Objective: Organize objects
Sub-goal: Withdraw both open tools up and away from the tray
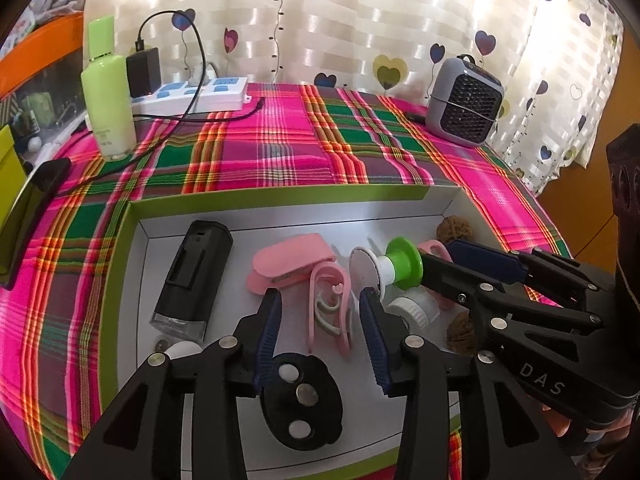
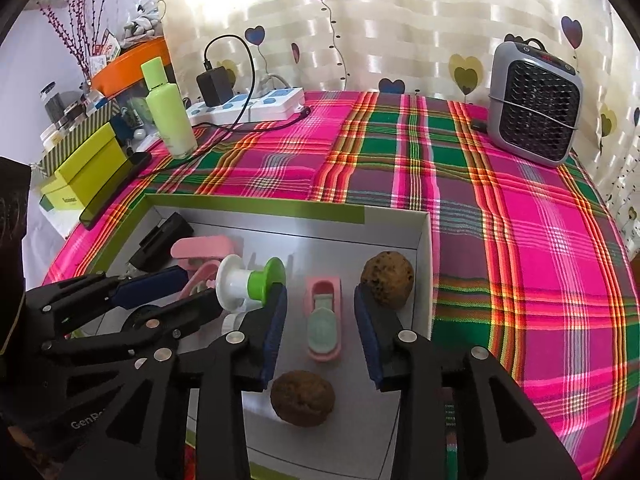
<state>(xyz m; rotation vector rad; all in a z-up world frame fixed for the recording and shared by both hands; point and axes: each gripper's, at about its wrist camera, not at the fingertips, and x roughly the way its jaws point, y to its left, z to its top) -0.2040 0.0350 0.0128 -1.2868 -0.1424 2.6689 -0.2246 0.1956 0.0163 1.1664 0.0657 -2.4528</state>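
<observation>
A white box with green rim point(image 1: 276, 196) point(image 2: 256, 210) sits on the plaid cloth and holds small items. My left gripper point(image 1: 318, 336) is open above a pink hook clip point(image 1: 328, 304) and a black disc point(image 1: 302, 396). My right gripper point(image 2: 320, 336) is open over a pink and mint clip point(image 2: 324, 324), between two brown walnuts point(image 2: 387, 278) point(image 2: 302, 398). A green and white spool point(image 1: 400, 268) point(image 2: 252, 282) touches one right finger. A black device point(image 1: 192, 276) and a pink clip point(image 1: 288, 260) lie in the box.
A green bottle point(image 1: 106, 88), a white power strip point(image 1: 192, 94) with black charger and cable, and a grey fan heater point(image 1: 464, 102) stand at the back of the table. A dark phone point(image 1: 28, 216) and green boxes point(image 2: 84, 172) lie at the left.
</observation>
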